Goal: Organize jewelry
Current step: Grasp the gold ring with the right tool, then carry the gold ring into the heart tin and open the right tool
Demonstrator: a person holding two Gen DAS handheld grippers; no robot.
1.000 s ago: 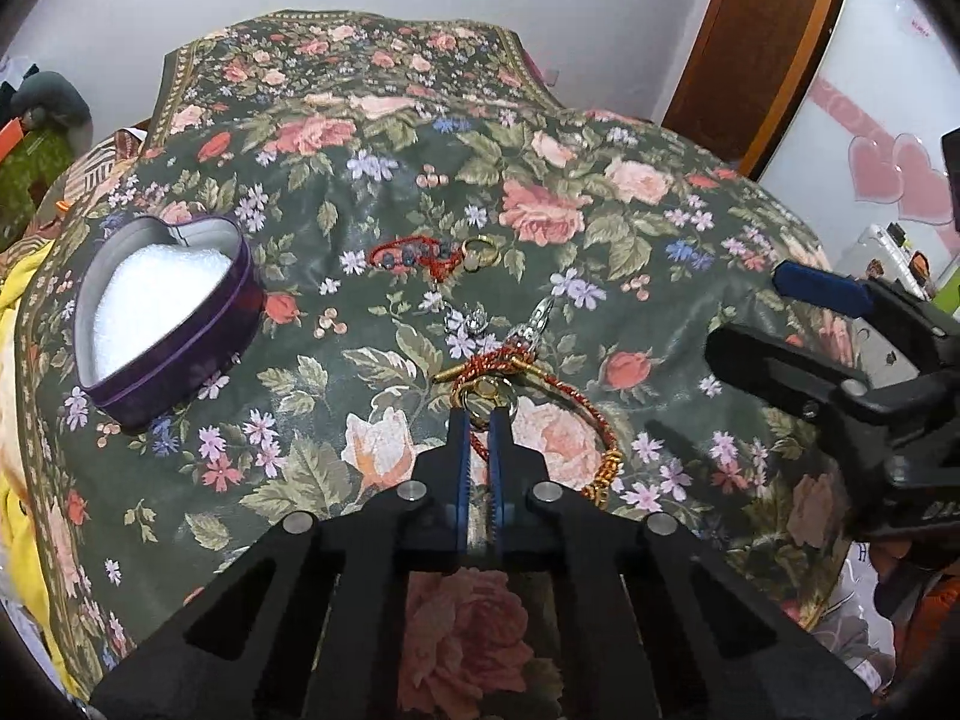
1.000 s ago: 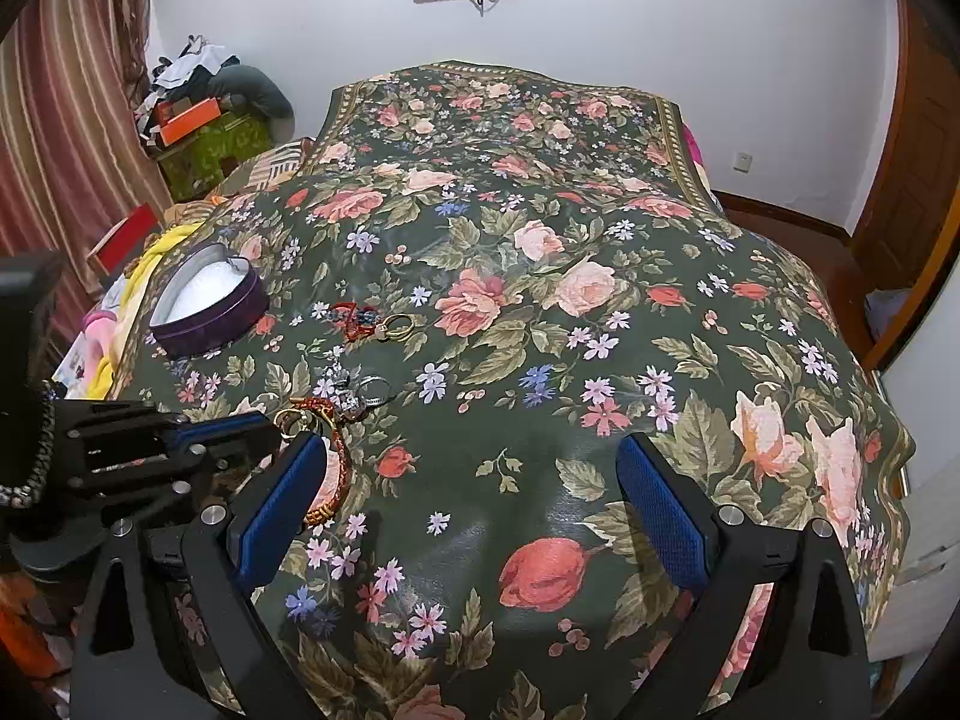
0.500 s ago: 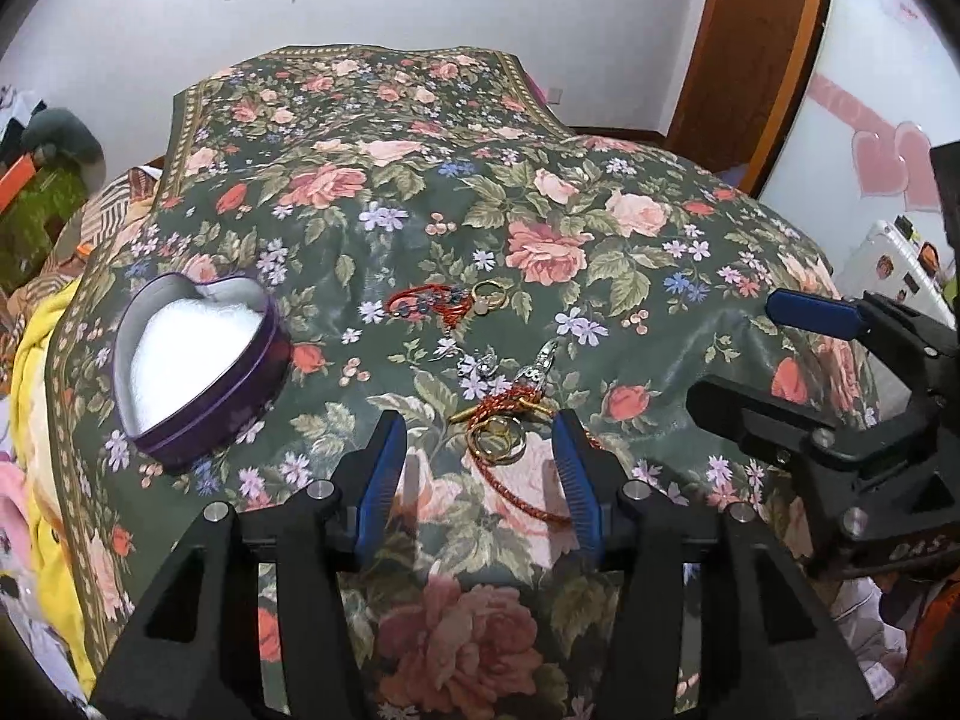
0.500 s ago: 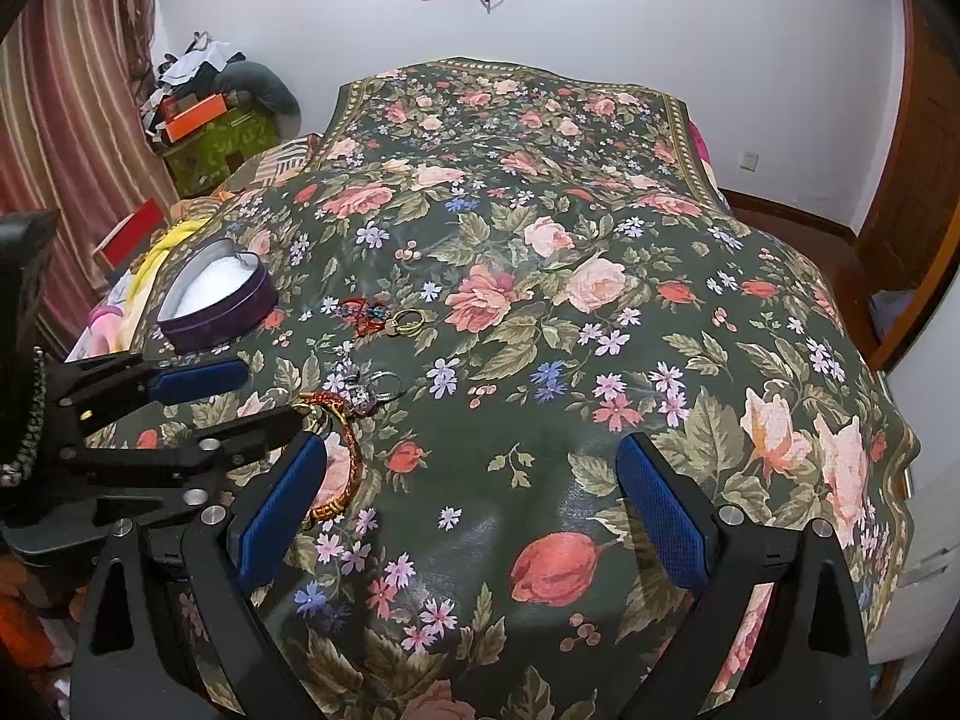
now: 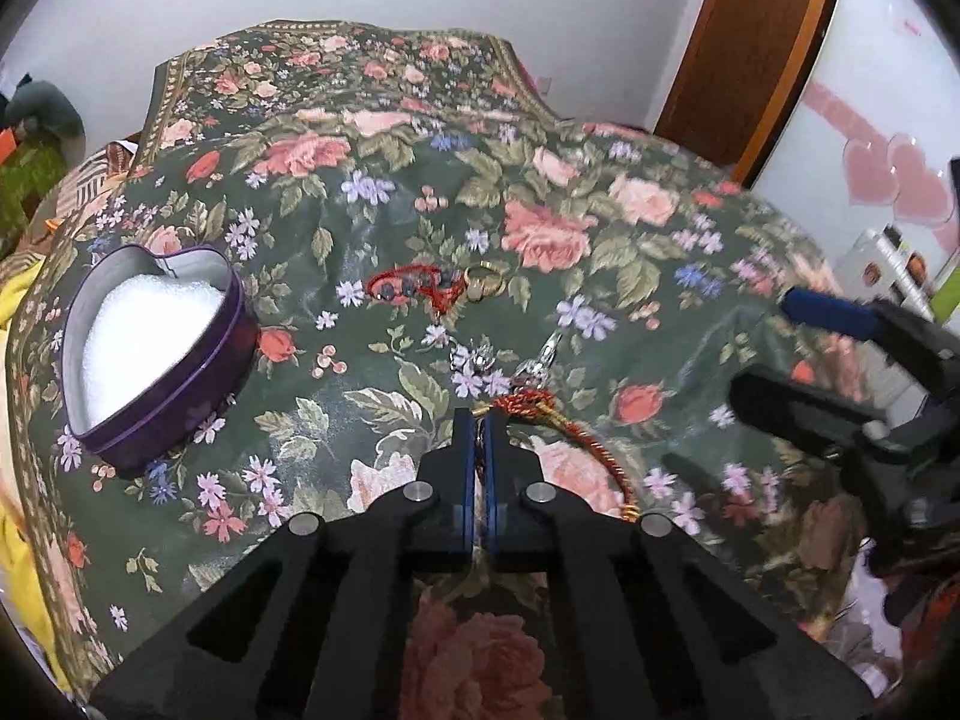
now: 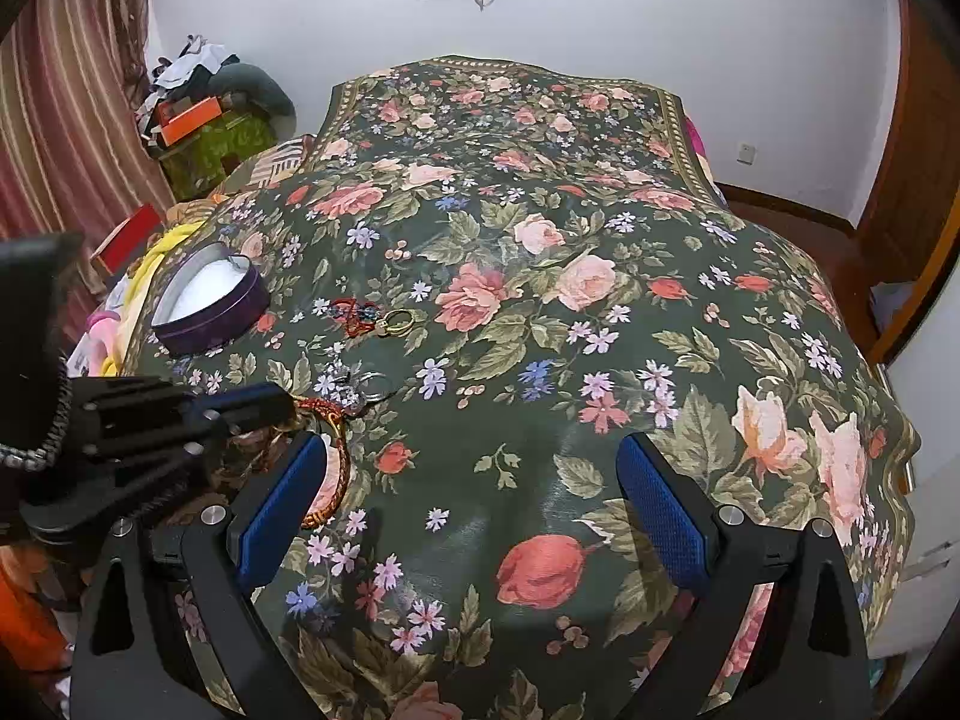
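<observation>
Left gripper (image 5: 480, 420) has its blue pads pressed together, pinching the red-and-gold cord bracelet (image 5: 591, 438) at its knotted end; the rest of the loop lies on the floral bedspread (image 5: 540, 192) just right of the fingers. Right gripper (image 6: 474, 498) is spread wide, hovering over bare cloth beside the bracelet. Red string bracelet (image 5: 414, 288) and gold ring (image 5: 485, 282) lie touching further up. Silver charm (image 5: 480, 360) sits between. Heart-shaped purple tin (image 5: 180, 384), white foam inside, sits at left, well apart.

Left hand-held gripper (image 5: 480, 420) clamped, right (image 6: 474, 504) agape
</observation>
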